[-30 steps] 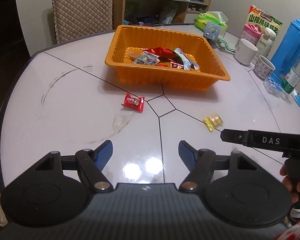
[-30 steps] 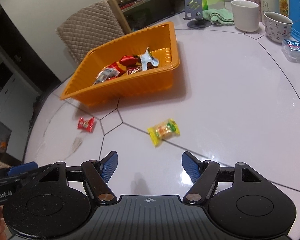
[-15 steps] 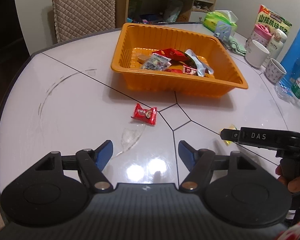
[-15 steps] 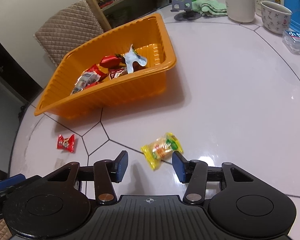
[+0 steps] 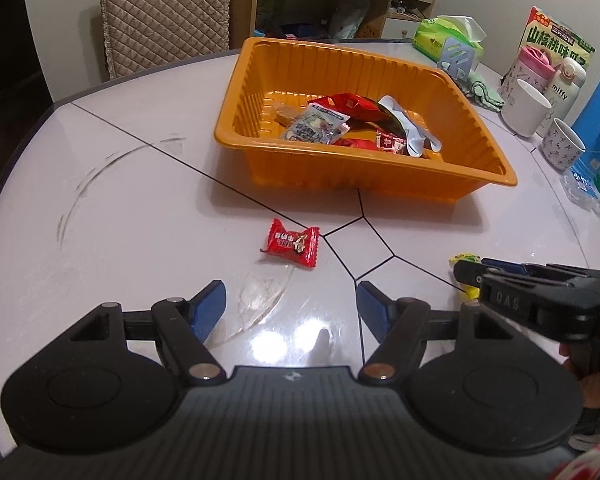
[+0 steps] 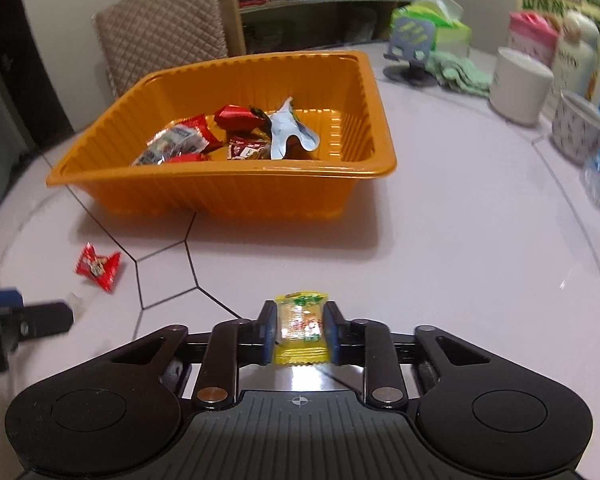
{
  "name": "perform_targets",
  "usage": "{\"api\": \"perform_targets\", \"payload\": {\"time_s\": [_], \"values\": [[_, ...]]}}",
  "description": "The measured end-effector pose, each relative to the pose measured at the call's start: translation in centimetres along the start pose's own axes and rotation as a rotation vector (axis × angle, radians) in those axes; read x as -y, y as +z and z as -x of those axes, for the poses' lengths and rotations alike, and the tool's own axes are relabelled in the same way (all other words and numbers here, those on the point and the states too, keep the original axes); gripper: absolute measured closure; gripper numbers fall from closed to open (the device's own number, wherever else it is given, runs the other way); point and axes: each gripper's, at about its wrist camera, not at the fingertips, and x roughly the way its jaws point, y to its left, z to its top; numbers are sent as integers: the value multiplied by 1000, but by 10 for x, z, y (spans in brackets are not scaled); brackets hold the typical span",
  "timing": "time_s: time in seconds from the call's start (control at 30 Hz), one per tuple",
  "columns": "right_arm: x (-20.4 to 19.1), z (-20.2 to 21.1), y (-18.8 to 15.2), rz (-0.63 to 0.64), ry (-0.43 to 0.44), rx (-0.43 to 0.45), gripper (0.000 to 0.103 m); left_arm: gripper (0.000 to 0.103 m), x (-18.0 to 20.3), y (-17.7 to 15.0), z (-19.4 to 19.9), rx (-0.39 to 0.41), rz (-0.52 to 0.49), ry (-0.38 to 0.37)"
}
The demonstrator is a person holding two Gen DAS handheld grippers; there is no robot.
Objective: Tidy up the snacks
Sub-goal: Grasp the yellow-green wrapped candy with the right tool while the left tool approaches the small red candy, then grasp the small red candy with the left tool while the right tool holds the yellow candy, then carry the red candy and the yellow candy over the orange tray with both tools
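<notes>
Yellow candy (image 6: pixel 300 330) clamped between right gripper (image 6: pixel 300 332) pads, which have just closed on it; left gripper (image 5: pixel 291 306) wide, empty. Red candy (image 5: pixel 292 242) lies just ahead on table (image 5: pixel 140 208); tray (image 5: pixel 380 176) beyond.

Ahead of your left gripper (image 5: pixel 290 306) the table (image 5: pixel 132 216) is free up to the red candy (image 5: pixel 293 243). Behind the candy, the near wall of the orange tray (image 5: pixel 364 180) stands across the way. To its right, your right gripper (image 6: pixel 299 330) lies low over the table. Far right, two mugs (image 5: pixel 525 108), bottles (image 5: pixel 564 80) and a blue jug (image 5: pixel 598 108) stand close together.
</notes>
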Motion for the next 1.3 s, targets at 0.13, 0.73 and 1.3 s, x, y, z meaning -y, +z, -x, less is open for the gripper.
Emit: {"api": "perform_targets", "payload": {"time_s": [0.13, 0.73, 1.3], "values": [[0, -1, -2, 30, 8, 5, 81, 34, 2, 4, -7, 8, -11, 0], [21, 1, 4, -42, 38, -7, 81, 63, -4, 22, -48, 25, -76, -5], [21, 0, 3, -31, 41, -15, 81, 85, 2, 20, -46, 14, -80, -20]]}}
